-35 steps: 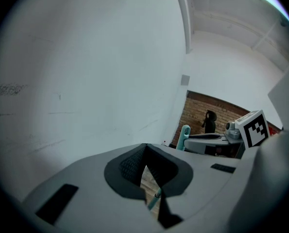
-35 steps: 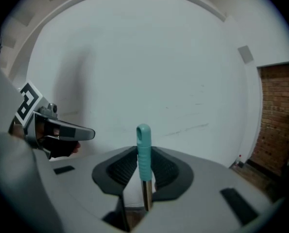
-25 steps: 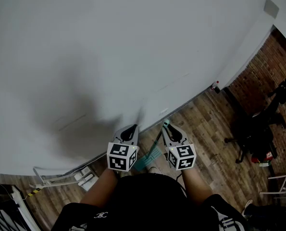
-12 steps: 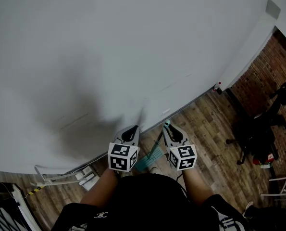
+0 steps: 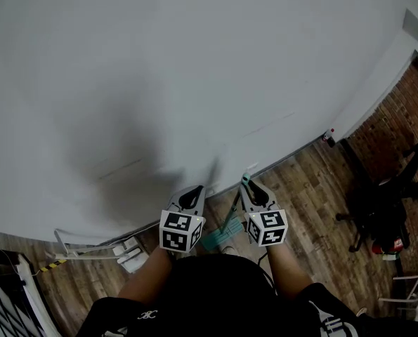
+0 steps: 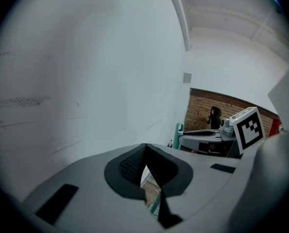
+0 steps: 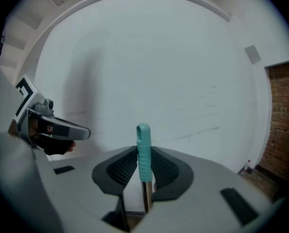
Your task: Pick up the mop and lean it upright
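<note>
Mop is clamped near upright in the right tongs, close to the wall at 12 o'clock; left tongs are closed, empty. Leaning is judged in hand: the handle should be tipped against that wall.

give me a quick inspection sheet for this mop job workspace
surface: wooden floor at the foot of a white wall
job's things: mop upright, teal handle tip up, teal head down at the floor
clutter: white items at the wall's foot on the left; small bottle by the wall
grippers: right gripper shut on the mop handle; left gripper fingers together, empty
cables: nothing seen
surroundings: brick wall, black office chair
</note>
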